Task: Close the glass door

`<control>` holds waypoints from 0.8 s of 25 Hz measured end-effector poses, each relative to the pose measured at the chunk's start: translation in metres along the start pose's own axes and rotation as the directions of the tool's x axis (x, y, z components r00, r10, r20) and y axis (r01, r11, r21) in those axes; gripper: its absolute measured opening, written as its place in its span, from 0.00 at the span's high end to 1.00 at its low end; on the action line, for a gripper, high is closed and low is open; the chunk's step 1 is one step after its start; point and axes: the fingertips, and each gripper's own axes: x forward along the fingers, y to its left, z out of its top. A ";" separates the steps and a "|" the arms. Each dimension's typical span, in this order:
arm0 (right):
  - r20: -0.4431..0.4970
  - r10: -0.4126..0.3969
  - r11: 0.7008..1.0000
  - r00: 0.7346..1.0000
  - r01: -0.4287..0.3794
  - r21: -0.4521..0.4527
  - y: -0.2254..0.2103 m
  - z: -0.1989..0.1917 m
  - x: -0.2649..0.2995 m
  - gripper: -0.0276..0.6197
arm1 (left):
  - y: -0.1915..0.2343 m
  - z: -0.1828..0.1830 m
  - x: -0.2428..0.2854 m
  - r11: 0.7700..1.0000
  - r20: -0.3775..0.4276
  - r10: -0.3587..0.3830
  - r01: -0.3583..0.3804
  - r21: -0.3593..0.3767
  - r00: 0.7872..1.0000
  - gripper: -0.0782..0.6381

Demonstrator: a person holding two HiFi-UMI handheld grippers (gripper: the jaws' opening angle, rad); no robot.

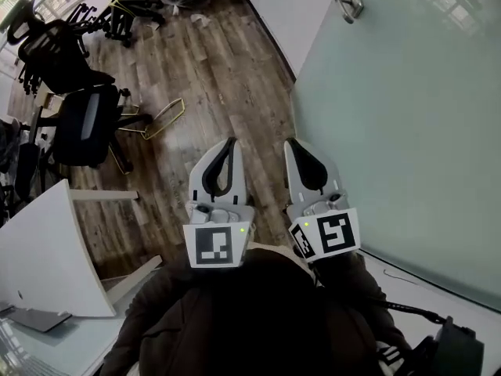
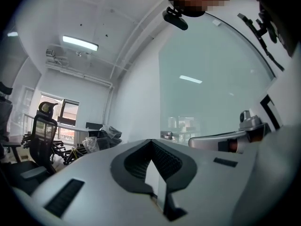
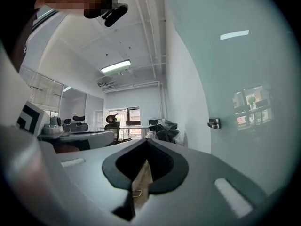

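Glass door (image 1: pixel 407 131) beside right gripper (image 1: pixel 291 142), jaws together, empty.

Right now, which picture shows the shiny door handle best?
The head view: the silver handle sits large and clear on the glass door, near the top edge. The right gripper view shows the handle only small and far off. The left gripper view shows glass but no handle.
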 end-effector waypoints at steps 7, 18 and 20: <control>0.010 -0.029 0.999 1.000 0.029 -0.021 -0.046 0.012 0.079 0.95 | 0.029 0.000 0.089 0.999 0.003 -0.035 0.035 -0.009 0.999 0.90; 0.054 -0.116 0.991 0.992 0.118 -0.054 -0.103 0.032 0.151 0.95 | 0.050 -0.004 0.188 0.992 -0.013 -0.123 0.123 -0.005 0.992 0.90; 0.058 -0.125 0.991 0.990 0.128 -0.049 -0.129 0.028 0.172 0.95 | 0.050 -0.012 0.222 0.991 -0.019 -0.134 0.134 0.004 0.991 0.90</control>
